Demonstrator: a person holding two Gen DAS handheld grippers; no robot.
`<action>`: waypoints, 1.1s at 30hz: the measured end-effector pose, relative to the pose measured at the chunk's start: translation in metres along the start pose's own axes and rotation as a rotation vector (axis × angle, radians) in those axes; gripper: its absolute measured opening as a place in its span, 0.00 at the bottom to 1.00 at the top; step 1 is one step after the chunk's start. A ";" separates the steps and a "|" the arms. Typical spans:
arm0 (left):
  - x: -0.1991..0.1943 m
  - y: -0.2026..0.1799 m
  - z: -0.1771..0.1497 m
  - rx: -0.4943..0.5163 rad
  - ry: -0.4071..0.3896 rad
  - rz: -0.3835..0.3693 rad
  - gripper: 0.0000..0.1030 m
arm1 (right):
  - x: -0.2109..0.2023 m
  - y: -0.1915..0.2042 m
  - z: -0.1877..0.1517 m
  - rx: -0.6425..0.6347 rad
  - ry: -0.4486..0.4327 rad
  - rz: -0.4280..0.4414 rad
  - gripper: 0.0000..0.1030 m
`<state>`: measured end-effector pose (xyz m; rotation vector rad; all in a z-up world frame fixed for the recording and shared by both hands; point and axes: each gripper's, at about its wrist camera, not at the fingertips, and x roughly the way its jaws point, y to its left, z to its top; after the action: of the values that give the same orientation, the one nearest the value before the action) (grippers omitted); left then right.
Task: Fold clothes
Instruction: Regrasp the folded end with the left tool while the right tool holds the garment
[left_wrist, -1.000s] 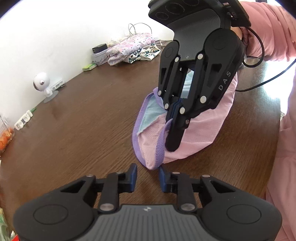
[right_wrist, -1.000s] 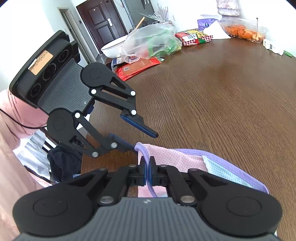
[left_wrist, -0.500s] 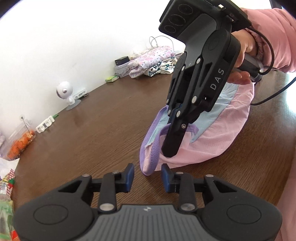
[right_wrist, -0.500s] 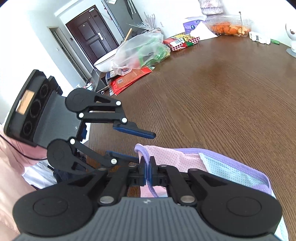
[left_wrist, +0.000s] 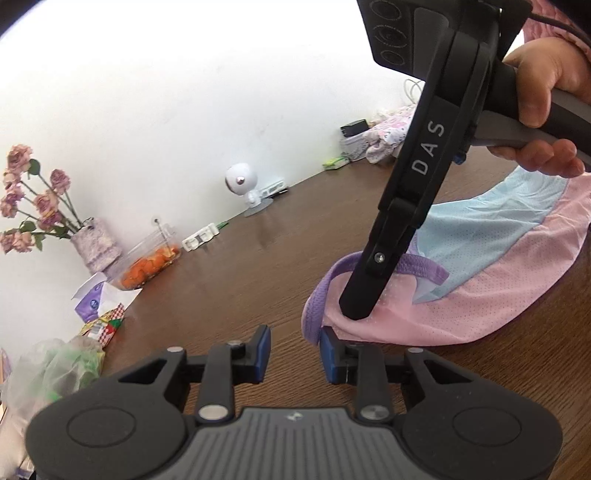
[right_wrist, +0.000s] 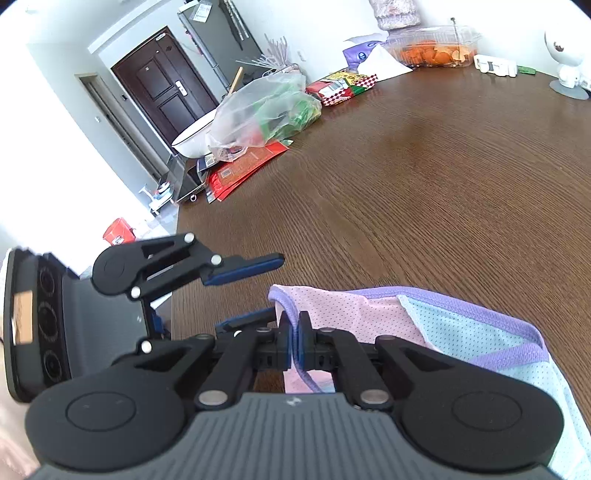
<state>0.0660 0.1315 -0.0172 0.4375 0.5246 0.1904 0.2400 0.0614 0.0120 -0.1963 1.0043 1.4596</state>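
Note:
A pink and light-blue mesh garment (left_wrist: 480, 295) with purple trim lies on the brown table (left_wrist: 240, 288). My right gripper (right_wrist: 294, 345) is shut on the garment's (right_wrist: 369, 314) purple-edged corner, and in the left wrist view the right gripper (left_wrist: 356, 312) points down onto that corner. My left gripper (left_wrist: 294, 352) is open, low at the table, with the purple hem just at its right pad. From the right wrist, the left gripper (right_wrist: 255, 291) shows at the left with its jaws apart beside the corner.
A folded pile of clothes (left_wrist: 388, 136) lies at the far wall. A small white camera (left_wrist: 245, 186), a tub of orange pieces (left_wrist: 151, 258), a vase of flowers (left_wrist: 92, 240) and a plastic bag (right_wrist: 266, 110) line the table's edges. A person's hand (left_wrist: 543, 85) holds the right gripper.
The left gripper has swung its view to the left and stayed open at the hem. The right gripper kept its hold on the corner and now tilts more steeply.

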 end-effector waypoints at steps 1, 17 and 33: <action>-0.001 -0.002 0.000 -0.019 0.005 0.017 0.14 | 0.000 0.000 -0.001 0.005 -0.004 -0.003 0.02; -0.015 -0.030 0.002 0.110 -0.060 0.136 0.05 | -0.002 0.007 -0.010 0.007 -0.015 -0.006 0.02; 0.001 0.027 0.007 0.723 -0.042 -0.431 0.00 | 0.000 0.007 -0.005 -0.076 0.044 -0.019 0.02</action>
<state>0.0691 0.1535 -0.0005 1.0120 0.6269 -0.4397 0.2319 0.0591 0.0121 -0.2939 0.9808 1.4827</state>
